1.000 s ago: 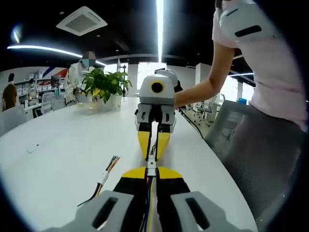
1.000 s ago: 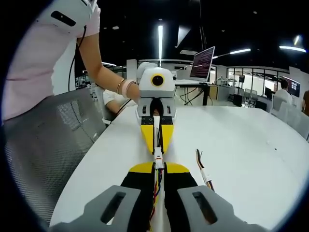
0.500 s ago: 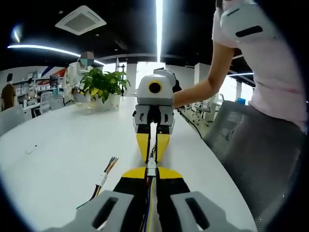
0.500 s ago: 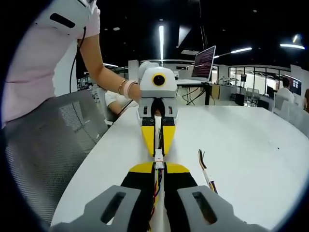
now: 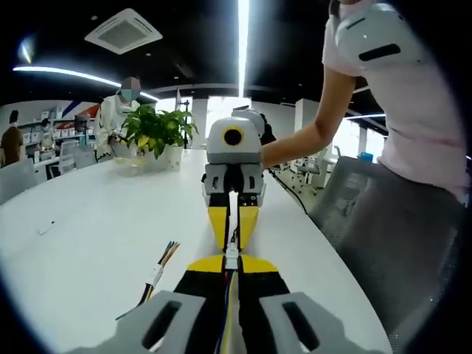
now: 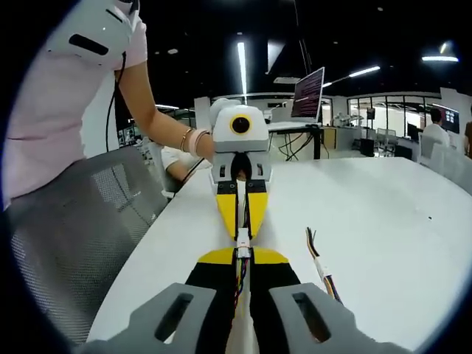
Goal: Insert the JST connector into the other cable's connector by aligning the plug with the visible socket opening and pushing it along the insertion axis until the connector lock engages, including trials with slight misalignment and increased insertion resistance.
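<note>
While both tongs (image 5: 231, 267) (image 6: 243, 259) stay clamped on their cables | white connectors (image 5: 231, 256) still touching | spare cable (image 5: 157, 274) unmoved

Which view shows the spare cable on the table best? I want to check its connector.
The left gripper view: the spare cable lies nearer the middle, its white connector and fanned wire ends plain. In the right gripper view the spare cable sits lower right, its near end running out of sight.

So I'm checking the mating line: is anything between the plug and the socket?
Nothing visible. The two white connectors meet end to end between the left gripper and right gripper.
</note>
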Demonstrator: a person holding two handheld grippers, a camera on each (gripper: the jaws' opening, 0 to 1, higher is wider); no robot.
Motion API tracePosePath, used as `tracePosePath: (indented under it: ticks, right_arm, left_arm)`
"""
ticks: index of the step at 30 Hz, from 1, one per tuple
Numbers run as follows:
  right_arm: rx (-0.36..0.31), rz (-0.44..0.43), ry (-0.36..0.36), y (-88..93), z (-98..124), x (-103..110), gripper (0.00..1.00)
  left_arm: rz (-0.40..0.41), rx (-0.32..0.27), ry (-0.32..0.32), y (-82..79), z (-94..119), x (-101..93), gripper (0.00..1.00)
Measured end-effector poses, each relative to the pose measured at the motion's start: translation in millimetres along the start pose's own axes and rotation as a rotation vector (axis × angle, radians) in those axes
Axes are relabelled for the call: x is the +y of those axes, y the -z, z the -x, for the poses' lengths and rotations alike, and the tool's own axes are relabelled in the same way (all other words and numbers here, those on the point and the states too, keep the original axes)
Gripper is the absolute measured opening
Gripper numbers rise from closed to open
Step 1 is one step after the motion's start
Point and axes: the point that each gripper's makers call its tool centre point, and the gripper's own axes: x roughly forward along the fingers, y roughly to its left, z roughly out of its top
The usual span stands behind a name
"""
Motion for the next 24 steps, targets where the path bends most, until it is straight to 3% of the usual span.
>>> tracePosePath:
  ticks: [11, 24]
  right_arm:
    - [0.008, -0.008, -0.012, 2.7, -1.9, 1.2, 0.0]
    - [0.003, 0.034, 0.009, 4.7, -7.0, -15.5, 0.01]
  left_arm:
    - [0.004, -0.001, 0.011, 3.8, -2.1, -0.6, 0.0]
    - [-0.031, 0.002, -0.025, 9.3, 2.5, 14.7, 0.0]
